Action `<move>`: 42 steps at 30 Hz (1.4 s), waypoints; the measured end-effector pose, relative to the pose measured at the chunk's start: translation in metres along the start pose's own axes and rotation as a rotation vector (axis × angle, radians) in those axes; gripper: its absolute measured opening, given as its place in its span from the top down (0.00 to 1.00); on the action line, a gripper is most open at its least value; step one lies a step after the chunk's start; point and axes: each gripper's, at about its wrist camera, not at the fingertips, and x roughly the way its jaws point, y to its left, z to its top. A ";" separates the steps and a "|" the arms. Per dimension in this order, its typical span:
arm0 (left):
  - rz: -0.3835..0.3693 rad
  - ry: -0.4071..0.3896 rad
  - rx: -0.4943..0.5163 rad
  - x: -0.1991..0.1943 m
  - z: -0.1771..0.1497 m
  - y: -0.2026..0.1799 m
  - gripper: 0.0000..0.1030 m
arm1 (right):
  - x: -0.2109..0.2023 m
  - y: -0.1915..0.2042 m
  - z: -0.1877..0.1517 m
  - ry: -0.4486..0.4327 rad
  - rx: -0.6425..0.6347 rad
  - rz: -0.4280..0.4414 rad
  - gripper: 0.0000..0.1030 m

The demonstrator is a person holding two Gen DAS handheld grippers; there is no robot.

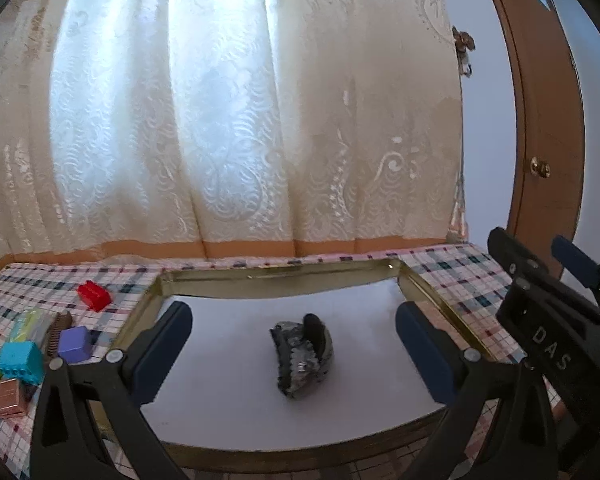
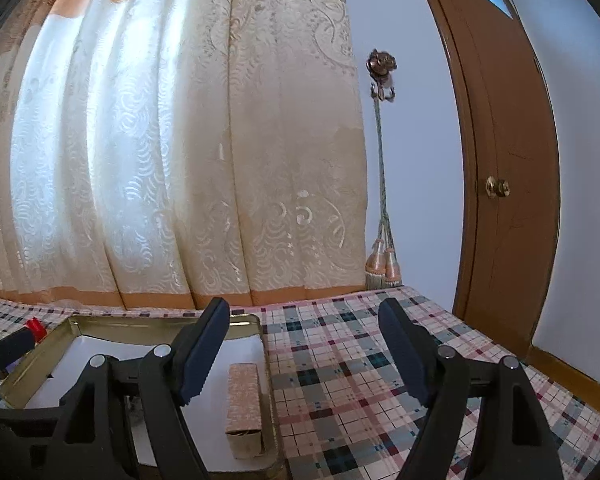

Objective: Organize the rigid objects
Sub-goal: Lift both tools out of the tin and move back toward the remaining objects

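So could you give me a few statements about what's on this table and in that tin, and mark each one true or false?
1. A hair clip lies in the tray. True.
2. The left claw is shut on the hair clip. False: its fingers stand wide apart on either side of the clip, not touching it.
3. A red block sits on the checked cloth, outside the tray. True.
4. The patterned box lies on the cloth, outside the tray. False: it lies inside the tray, by its right wall.
5. The right claw holds a block. False: it is open and holds nothing.
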 end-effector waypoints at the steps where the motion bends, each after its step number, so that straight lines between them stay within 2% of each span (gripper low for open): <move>1: -0.001 -0.006 0.004 -0.002 0.000 0.001 0.00 | -0.003 0.001 0.000 -0.013 0.003 -0.007 0.23; 4: 0.000 -0.007 0.000 -0.008 -0.002 0.008 0.00 | -0.014 0.000 0.000 -0.057 0.030 -0.021 0.23; 6: 0.004 -0.006 -0.025 -0.012 -0.003 0.017 0.00 | -0.020 0.000 0.000 -0.084 0.031 -0.041 0.19; 8: 0.033 -0.021 -0.058 -0.017 -0.004 0.027 0.00 | -0.024 0.000 0.000 -0.102 0.028 -0.070 0.10; 13: 0.078 -0.047 -0.105 -0.024 -0.005 0.047 0.00 | -0.033 -0.007 -0.002 -0.128 0.069 -0.076 0.03; 17: 0.125 -0.086 -0.087 -0.029 -0.005 0.052 0.00 | -0.030 -0.007 -0.004 -0.080 0.091 -0.072 0.03; 20: 0.134 -0.085 -0.065 -0.029 -0.004 0.055 0.00 | -0.029 -0.005 -0.007 -0.045 0.101 -0.048 0.03; 28: 0.138 -0.088 -0.063 -0.033 -0.005 0.070 0.00 | -0.048 0.019 -0.007 -0.118 0.021 -0.119 0.03; 33: 0.149 -0.094 -0.068 -0.039 -0.008 0.087 0.00 | -0.049 0.027 -0.007 -0.097 0.042 -0.135 0.03; 37: 0.147 -0.086 -0.043 -0.041 -0.009 0.096 0.00 | -0.048 0.034 -0.008 -0.073 0.066 -0.114 0.03; 42: 0.146 -0.068 -0.066 -0.042 -0.011 0.112 0.00 | -0.049 0.047 -0.011 -0.064 0.089 -0.077 0.03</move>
